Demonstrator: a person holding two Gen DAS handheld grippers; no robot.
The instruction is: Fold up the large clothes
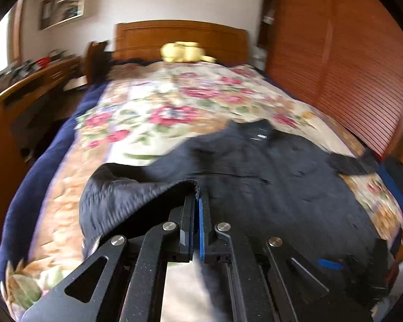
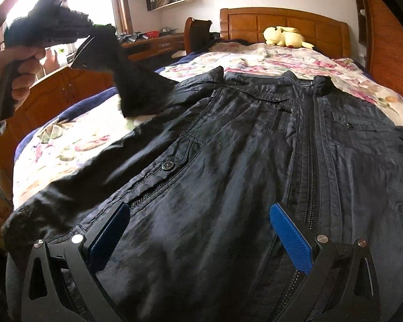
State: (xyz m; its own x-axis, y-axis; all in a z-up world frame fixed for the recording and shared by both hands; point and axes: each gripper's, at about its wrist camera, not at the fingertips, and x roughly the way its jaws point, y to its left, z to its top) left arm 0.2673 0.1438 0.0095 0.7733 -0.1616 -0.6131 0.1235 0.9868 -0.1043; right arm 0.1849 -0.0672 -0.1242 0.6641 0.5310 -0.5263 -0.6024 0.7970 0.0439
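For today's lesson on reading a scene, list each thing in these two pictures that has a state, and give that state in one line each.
Left gripper: jaws shut on the jacket sleeve.
Jacket sleeve: lifted off the bed.
Right gripper: jaws open, over the jacket's front.
Black jacket: spread flat, front up, zipped.
Chest pocket: buttoned.
Floral bedspread: spread over the bed.
Yellow plush toy: lying by the headboard.

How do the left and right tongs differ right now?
Left tongs are shut on the jacket's sleeve, lifting it off the bed; right tongs are open, gripping nothing, low over the jacket's front. Both have blue pads.
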